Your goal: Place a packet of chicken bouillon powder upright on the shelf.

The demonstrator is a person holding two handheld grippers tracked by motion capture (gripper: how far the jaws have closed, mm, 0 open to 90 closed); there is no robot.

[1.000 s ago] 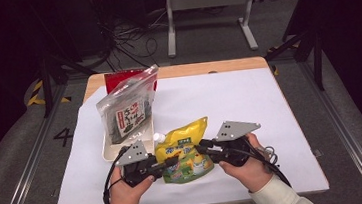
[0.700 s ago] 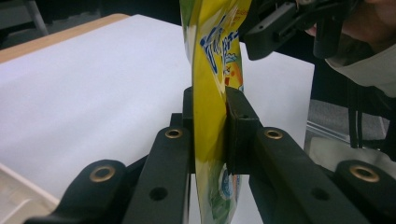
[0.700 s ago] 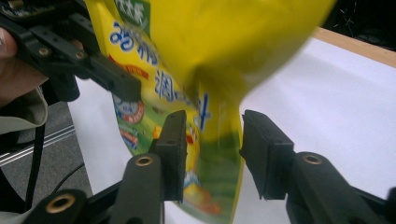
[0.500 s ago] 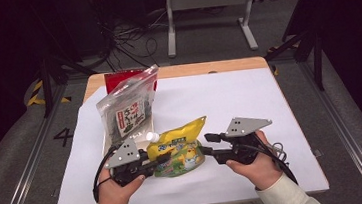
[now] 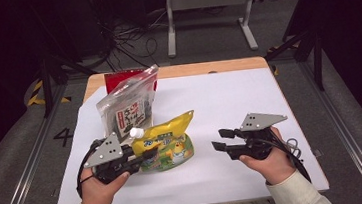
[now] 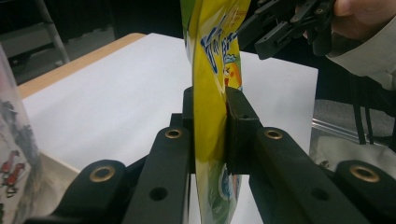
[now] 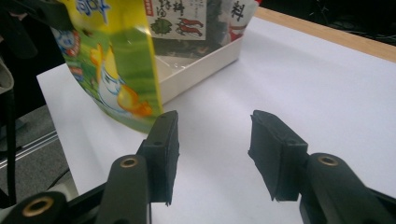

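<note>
Since the earlier frame, the right gripper (image 5: pixel 218 140) had drawn away from the yellow pouch (image 5: pixel 169 142) toward the right side of the bench (image 5: pixel 216 67), and its jaws had just been opening, with nothing between them. The white sheet (image 5: pixel 229 102) covered most of the bench. At its left rear a white tray (image 7: pixel 205 70) stood behind the yellow pouch, carrying a clear bag of dark seaweed (image 5: pixel 127 112) that leaned upright, with a red packet (image 5: pixel 119 80) behind that. The yellow pouch hung just in front of the tray, lifted off the sheet, its white spout (image 5: pixel 135 132) toward the tray. The left gripper (image 5: pixel 149 155) pinched the pouch's left edge, its jaws pressed on the film from both sides. The right gripper's jaws stood spread, well to the right of the pouch and clear of it.
</note>
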